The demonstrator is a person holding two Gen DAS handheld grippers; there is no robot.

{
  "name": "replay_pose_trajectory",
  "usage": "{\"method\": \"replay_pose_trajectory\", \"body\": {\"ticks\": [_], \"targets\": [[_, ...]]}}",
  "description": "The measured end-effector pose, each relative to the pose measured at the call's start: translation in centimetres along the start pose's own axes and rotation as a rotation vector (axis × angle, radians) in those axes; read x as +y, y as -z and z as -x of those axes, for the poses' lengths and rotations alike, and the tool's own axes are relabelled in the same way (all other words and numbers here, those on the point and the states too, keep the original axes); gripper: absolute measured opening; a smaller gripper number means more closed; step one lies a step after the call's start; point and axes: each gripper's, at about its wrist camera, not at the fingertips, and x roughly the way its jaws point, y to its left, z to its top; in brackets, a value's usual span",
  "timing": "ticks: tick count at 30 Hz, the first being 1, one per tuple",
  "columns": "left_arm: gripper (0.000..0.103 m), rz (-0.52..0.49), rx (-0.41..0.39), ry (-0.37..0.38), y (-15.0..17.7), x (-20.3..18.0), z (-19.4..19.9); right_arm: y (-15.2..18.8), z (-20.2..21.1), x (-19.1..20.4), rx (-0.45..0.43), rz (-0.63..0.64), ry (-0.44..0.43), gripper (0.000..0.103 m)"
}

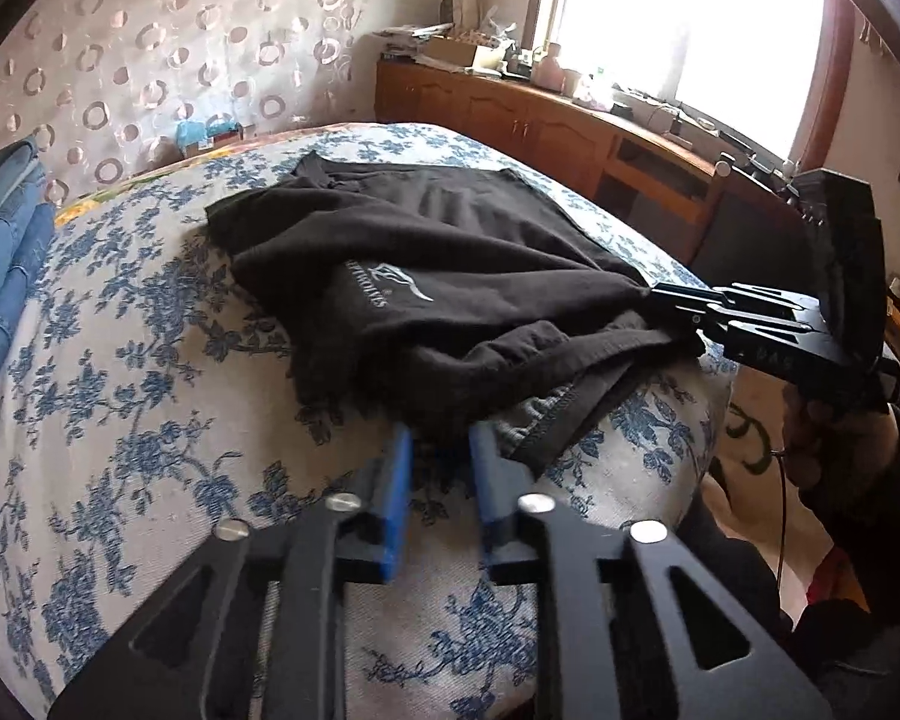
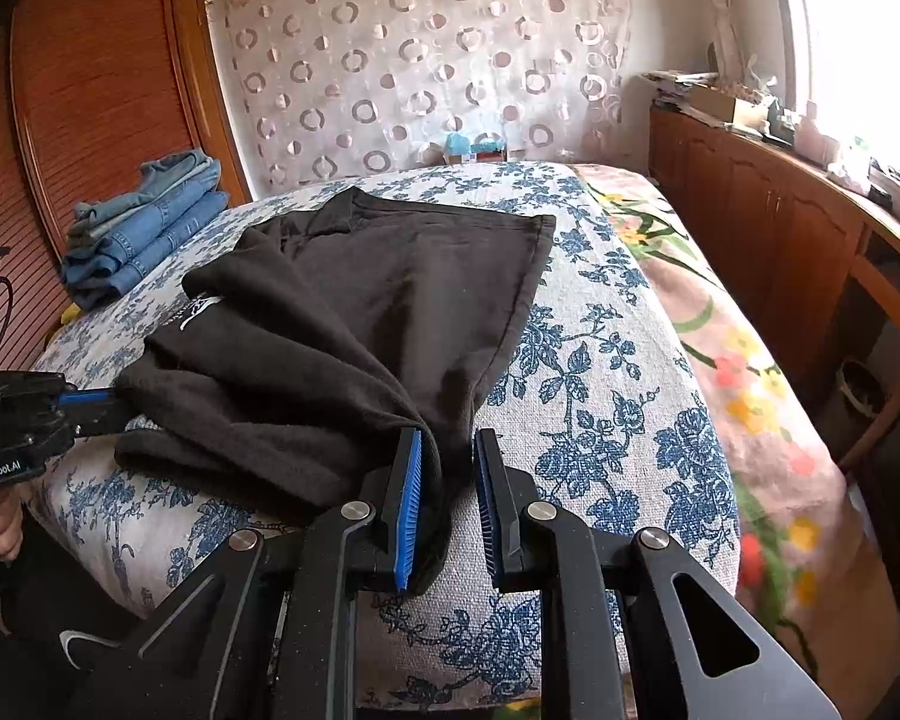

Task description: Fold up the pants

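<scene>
Pants (image 1: 426, 276), black with a pale logo, lie bunched on the floral bedspread (image 1: 120, 360), the far part flat and the near end gathered toward the bed's edge. The right gripper (image 2: 447, 480) has a bunch of the near hem between its pads, though the right pad seems clear of cloth, so I cannot tell if it truly pinches. The left gripper (image 1: 441, 450) stands spread at the near edge, gripping nothing. Judged step: regrasping the hem; next, close on it
</scene>
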Motion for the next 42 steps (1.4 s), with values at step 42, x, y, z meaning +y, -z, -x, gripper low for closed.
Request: {"method": "replay_pose_trajectory", "body": {"ticks": [42], "targets": [[0.053, 0.093, -0.103, -0.110, -2.0, 5.7, 3.5, -5.9, 0.6, 5.0, -0.018, 0.124, -0.156, 0.027]]}}
